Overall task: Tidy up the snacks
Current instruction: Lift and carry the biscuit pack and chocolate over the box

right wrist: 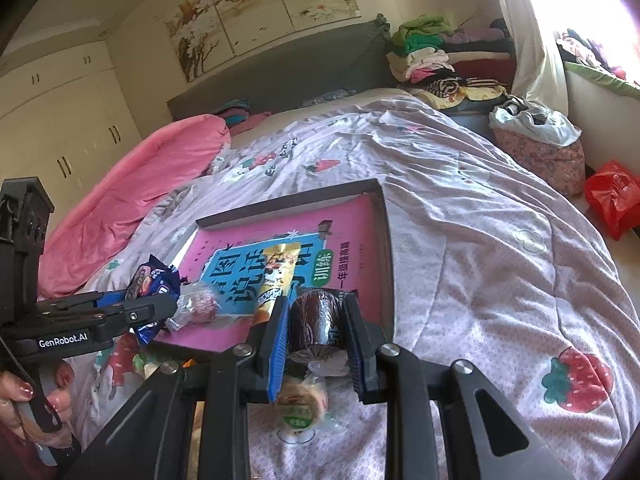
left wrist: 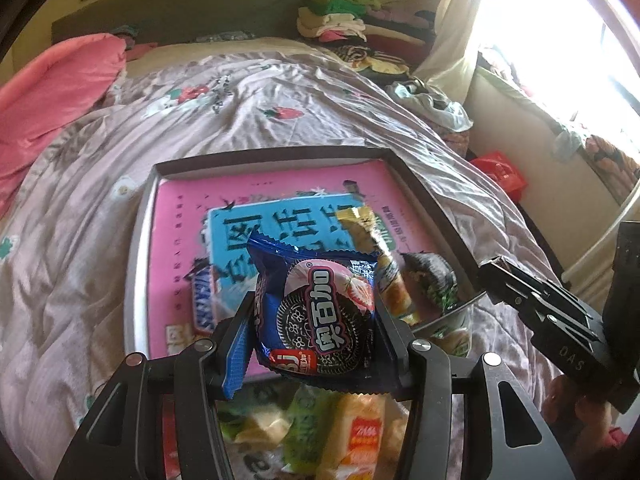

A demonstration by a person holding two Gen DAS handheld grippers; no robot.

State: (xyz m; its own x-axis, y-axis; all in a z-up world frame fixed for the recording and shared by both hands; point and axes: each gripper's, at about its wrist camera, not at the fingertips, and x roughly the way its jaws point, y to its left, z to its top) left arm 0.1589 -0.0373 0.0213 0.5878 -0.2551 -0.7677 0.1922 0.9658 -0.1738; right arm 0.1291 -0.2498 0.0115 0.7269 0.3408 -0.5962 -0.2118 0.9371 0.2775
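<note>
Currently, left gripper (left wrist: 316,320) pinches the cookie pack (left wrist: 320,316) above the tray (left wrist: 432,196); right gripper (right wrist: 316,336) clamps a brown cake (right wrist: 316,320) at its near edge. Risk: slick wrappers may slip early, missing the tray.

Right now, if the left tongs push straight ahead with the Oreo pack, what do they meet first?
Probably the blue book lying in the tray, or the gold wrapper on it. The Oreo pack touches first; depth is unclear.
</note>
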